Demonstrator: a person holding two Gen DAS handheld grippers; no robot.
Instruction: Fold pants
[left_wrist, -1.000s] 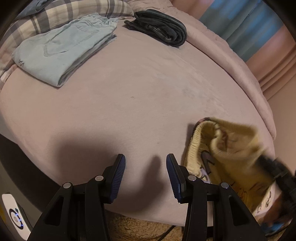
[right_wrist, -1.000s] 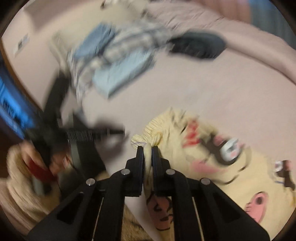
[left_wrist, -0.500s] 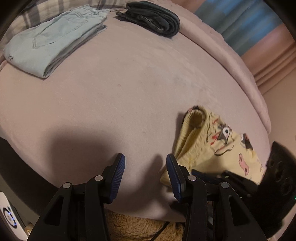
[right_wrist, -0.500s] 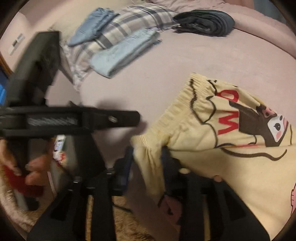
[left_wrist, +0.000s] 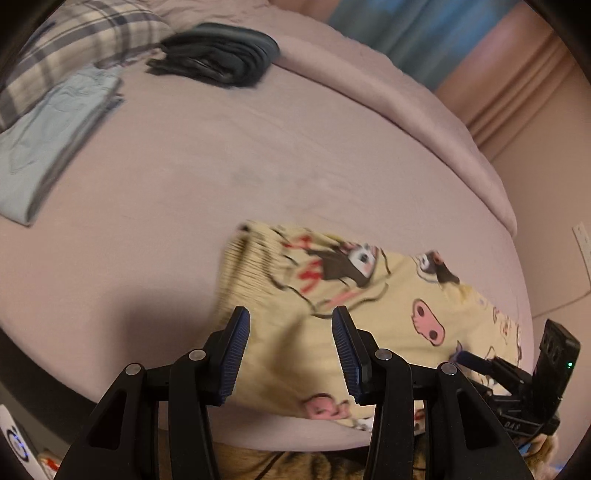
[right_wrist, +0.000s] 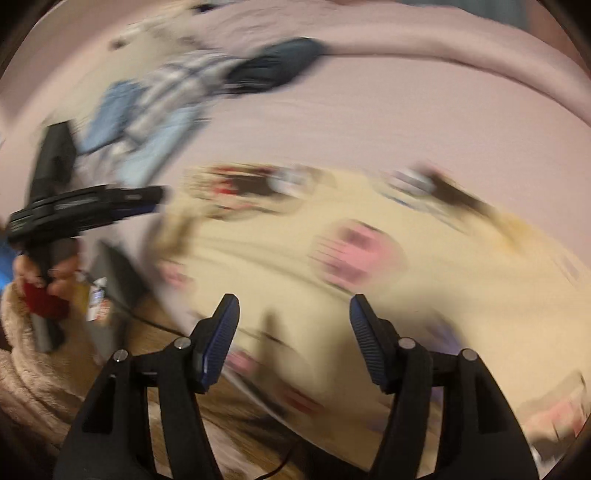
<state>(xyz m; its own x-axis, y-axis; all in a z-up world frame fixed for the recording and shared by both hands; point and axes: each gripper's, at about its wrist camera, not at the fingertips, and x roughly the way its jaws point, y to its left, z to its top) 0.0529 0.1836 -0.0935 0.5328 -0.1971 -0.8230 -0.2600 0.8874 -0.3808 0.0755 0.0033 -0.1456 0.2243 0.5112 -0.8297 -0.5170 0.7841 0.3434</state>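
The yellow cartoon-print pants (left_wrist: 369, 325) lie spread flat at the lower right of the left wrist view, near the bed's (left_wrist: 258, 155) front edge. The laying-out step looks finished, so the next move likely calls for pinching an edge to fold. The left hand-held gripper (left_wrist: 290, 354) hovers spread over the waistband end. The right hand-held gripper (right_wrist: 293, 343), a second ago pinching the waistband, has just been opening and now holds nothing.
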